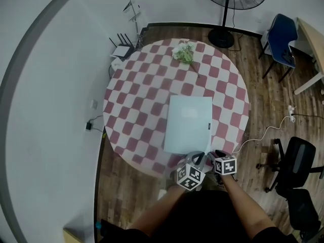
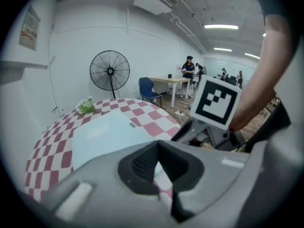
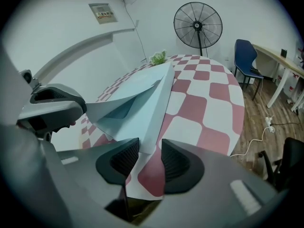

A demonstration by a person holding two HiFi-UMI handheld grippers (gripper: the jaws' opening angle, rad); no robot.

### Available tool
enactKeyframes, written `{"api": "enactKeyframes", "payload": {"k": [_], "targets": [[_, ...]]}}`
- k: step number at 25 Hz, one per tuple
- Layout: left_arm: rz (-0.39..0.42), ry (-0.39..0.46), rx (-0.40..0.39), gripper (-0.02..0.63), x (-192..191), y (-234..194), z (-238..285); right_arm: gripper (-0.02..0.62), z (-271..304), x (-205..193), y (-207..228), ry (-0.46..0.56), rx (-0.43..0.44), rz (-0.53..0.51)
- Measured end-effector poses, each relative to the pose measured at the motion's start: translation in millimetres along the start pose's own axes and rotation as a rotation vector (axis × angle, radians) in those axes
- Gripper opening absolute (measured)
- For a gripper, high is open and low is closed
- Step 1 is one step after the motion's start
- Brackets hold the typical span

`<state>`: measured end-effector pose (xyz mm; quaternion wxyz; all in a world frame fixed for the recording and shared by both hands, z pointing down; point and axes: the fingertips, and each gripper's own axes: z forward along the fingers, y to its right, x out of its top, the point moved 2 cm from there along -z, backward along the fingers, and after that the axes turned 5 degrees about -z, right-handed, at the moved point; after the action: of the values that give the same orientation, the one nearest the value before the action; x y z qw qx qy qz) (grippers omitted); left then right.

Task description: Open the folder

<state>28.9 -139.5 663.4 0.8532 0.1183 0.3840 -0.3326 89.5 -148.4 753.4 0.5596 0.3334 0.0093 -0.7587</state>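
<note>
From the head view, the folder (image 1: 188, 123) lies flat on the round checked table (image 1: 136, 100). It is pale blue. Its long side runs from 12 o'clock to 6 o'clock, and its short end points at the person. A bunch of flowers (image 1: 184, 52) lies at the table's 12 o'clock edge, well apart from the folder. Both grippers sit at the folder's 6 o'clock end, the left gripper (image 1: 195, 158) just beside the right gripper (image 1: 215, 153).

In the left gripper view, the jaws are pressed together with a thin pale edge of the folder's cover between them. The rest of the folder stretches away toward 11 o'clock.

In the right gripper view, the jaws are spread. The folder's near corner sits between them, but the pads do not squeeze it. The top cover is lifted up toward 10 o'clock, where the left gripper pinches it. The folder gapes open a little like a mouth, and its inside is the same pale blue.
</note>
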Motion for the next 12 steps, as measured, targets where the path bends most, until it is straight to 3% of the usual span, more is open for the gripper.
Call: {"api": "enactKeyframes", "payload": {"k": [4,12], "targets": [[-0.004,0.054,0.041,0.002,4.3,-5.5,-20.5,0.146,0.5,2.5,-1.3,-0.012,-0.021,-0.017],[-0.128,0.239,0.144,0.0,21.2,-44.8,-89.4,0.086,0.9,5.2,-15.3,-0.022,-0.064,-0.1]]}}
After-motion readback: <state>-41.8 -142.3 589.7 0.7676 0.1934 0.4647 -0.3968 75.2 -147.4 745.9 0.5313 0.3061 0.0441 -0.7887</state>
